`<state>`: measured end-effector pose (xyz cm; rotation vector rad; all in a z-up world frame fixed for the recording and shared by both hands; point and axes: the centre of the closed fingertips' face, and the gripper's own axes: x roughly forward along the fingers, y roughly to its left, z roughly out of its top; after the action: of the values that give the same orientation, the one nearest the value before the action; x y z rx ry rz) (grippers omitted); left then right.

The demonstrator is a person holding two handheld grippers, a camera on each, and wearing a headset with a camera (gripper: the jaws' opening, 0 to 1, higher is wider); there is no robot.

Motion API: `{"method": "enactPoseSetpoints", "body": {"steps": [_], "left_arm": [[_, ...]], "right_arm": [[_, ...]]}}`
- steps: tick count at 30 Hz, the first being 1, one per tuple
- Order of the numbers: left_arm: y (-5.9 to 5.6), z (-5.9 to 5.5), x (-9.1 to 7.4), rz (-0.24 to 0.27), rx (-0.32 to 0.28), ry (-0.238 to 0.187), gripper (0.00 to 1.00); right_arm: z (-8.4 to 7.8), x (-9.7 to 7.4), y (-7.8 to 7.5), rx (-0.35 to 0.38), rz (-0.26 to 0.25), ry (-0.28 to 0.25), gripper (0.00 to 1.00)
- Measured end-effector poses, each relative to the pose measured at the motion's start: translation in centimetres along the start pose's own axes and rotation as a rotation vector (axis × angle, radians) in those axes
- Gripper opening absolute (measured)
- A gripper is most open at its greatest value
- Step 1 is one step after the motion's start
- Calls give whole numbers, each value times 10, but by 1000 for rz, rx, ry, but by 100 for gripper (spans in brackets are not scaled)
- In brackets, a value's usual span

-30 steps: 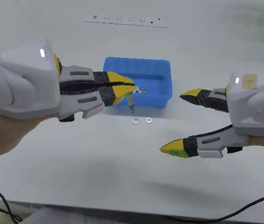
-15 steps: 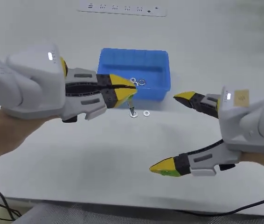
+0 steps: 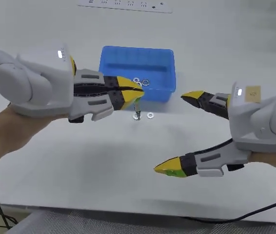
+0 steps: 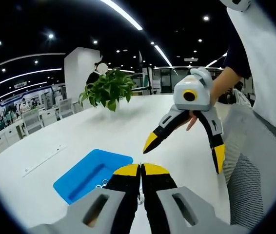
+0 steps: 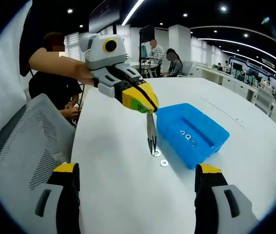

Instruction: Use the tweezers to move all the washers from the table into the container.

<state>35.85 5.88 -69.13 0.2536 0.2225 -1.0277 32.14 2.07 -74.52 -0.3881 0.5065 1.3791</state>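
The left gripper (image 3: 137,91), clamped shut on the tweezers (image 3: 137,107), has brought their tips down onto a washer (image 3: 137,117) directly beneath it on the surface (image 3: 104,161), just short of the blue container (image 3: 109,63), so a pickup looks imminent, while the right gripper (image 3: 171,132) hangs open and empty.

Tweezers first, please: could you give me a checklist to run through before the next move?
1. Tool hold: left gripper shut on the tweezers, ok.
2. Aim: tips down at a loose washer, ok.
3. Pinch on that washer: cannot tell.
4. Drop spot: container open, just beyond, ok.
5. Path: right gripper open, off to one side, ok.
6. Job done: not ok, a second washer lies on the table beside the first.
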Motion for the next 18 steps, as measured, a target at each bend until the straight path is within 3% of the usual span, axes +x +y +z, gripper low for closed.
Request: {"method": "enactPoseSetpoints", "body": {"steps": [3, 9, 18], "left_arm": [[-1, -4, 0, -5, 7, 14, 4], [-2, -3, 2, -14, -16, -1, 4], [-3, -6, -5, -87, -26, 31, 4]], "right_arm": [[1, 0, 0, 6, -2, -7, 99], [3, 1, -1, 9, -2, -8, 99], [12, 7, -6, 19, 11, -28, 92]]}}
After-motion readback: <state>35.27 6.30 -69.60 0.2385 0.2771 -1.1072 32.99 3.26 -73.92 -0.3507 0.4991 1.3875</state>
